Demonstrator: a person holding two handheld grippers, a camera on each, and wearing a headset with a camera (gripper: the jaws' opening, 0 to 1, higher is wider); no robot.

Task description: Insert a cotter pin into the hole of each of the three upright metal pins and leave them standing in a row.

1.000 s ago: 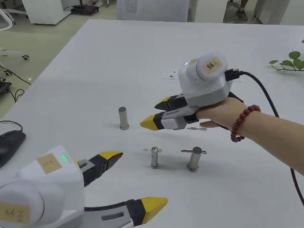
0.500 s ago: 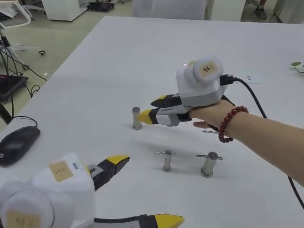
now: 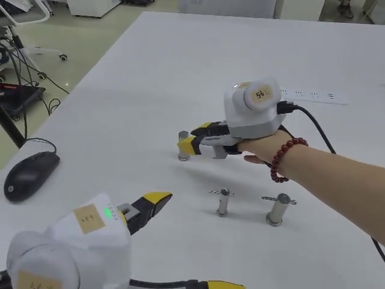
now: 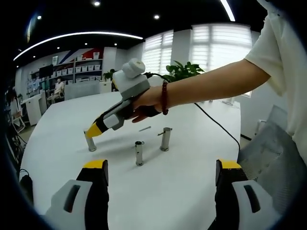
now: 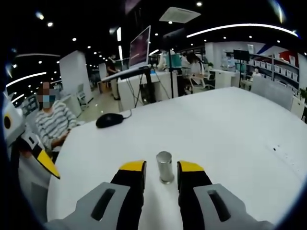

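Standing upright between the two yellow tips of the right claw point(image 5: 162, 167) is a bare metal pin point(image 5: 165, 166). The claw is set narrow around it, with a thin gap showing on each side, so it brackets the pin without visibly gripping it. In the head view this claw point(image 3: 194, 137) lies nearly level over the white table point(image 3: 120, 102), its tips right at the bare pin point(image 3: 183, 146). Back from the claw's tips and off to its side, nearer the person, stand the middle pin point(image 3: 223, 205) and the end pin point(image 3: 277, 211). Each is upright with a cotter pin point(image 3: 215, 192) crossing near its top, and both are well apart from the claw. A loose cotter pin point(image 4: 145, 128) lies flat on the table below the hand that holds the right claw. The left claw point(image 4: 161, 165) hangs wide open with nothing between its tips, well back from all three pins. Ahead of the right claw and to its left, a black mouse point(image 5: 109, 120) rests on the table. A white power strip point(image 3: 313, 95) lies beyond the hand.
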